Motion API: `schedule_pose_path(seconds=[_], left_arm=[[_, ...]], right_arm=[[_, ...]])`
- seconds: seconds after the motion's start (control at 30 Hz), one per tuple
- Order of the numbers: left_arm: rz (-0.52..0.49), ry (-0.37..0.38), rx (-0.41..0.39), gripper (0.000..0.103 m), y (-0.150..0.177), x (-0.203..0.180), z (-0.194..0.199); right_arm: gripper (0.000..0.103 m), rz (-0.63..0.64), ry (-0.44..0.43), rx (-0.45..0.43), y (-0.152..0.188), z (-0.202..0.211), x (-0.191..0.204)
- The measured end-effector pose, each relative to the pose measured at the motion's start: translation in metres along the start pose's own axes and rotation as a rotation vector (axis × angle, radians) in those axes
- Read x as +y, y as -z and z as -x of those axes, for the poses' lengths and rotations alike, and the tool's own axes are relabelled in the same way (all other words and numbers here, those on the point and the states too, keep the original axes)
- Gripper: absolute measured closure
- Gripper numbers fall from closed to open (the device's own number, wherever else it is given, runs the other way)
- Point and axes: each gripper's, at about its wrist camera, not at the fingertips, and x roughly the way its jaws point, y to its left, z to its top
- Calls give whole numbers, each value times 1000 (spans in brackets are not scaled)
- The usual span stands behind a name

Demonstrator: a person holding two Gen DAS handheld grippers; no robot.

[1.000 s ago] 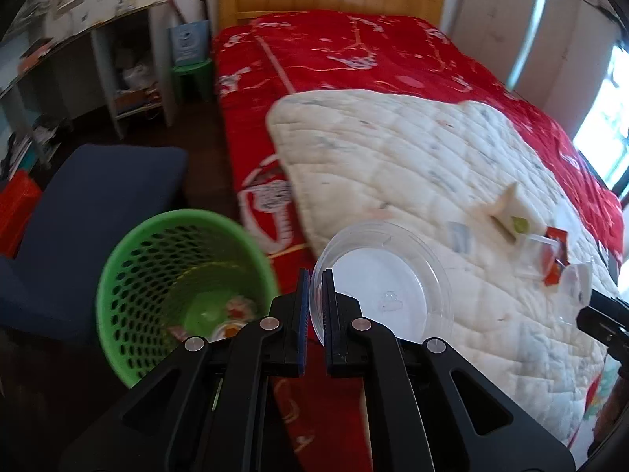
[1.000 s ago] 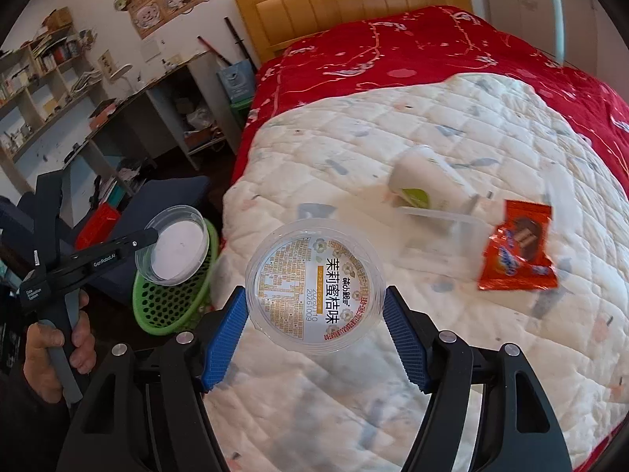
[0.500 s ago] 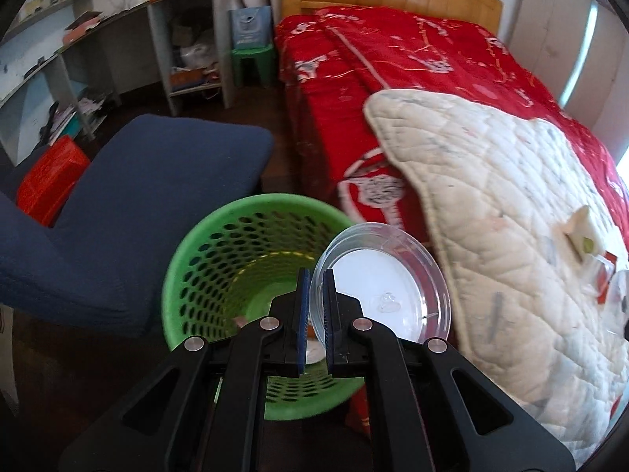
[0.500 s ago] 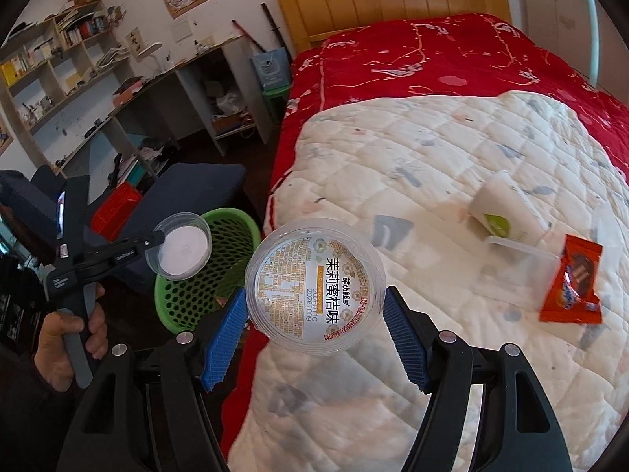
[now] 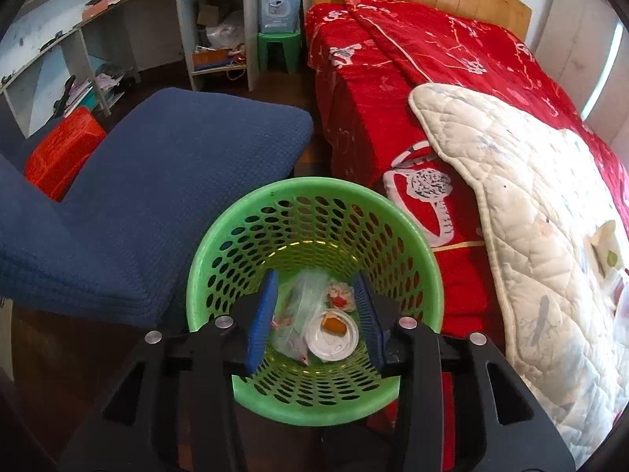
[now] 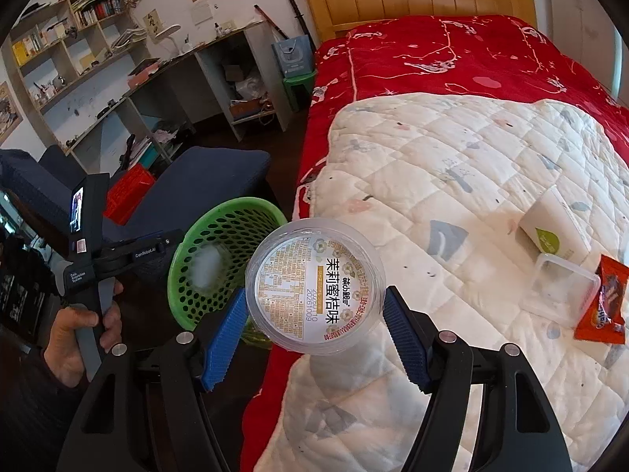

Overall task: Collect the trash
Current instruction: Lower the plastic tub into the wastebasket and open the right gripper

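The main risk lies with the right claw point(image 6: 314, 338): its blue ribbed fingers point(image 6: 222, 338) squeeze the round clear plastic tub with a printed label point(image 6: 314, 287) only at the widest sides, so the smooth wall could slip out before it is over the green perforated plastic basket point(image 6: 220, 251), left of centre in the right view, and land on the floor or on the white quilted blanket point(image 6: 452, 204). The left claw point(image 5: 316, 310) hangs directly above the basket, at lower centre of its own view, jaws spread wide and gripping nothing. A pale blur inside the basket in the right view may be a falling lid; I cannot tell. The white paper cup point(image 6: 554, 232), clear rectangular box point(image 6: 562, 287) and orange snack wrapper point(image 6: 601, 306) lie on the blanket at right, uncollected.
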Motion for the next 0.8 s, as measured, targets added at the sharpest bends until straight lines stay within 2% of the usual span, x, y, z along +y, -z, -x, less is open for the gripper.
schedule_pose_path(seconds=[0.4,0.47,0.8], left_arm=[[45,16,-44,56,4,22,25],[52,14,-52,52,7,27,31],[59,-13,-71,47,23,50,46]], right_arm=[[36,51,-36,13,-8,-15,28],[36,57,-48,22,-10,-20,34],[36,106,-100,70,-22,-61,75]])
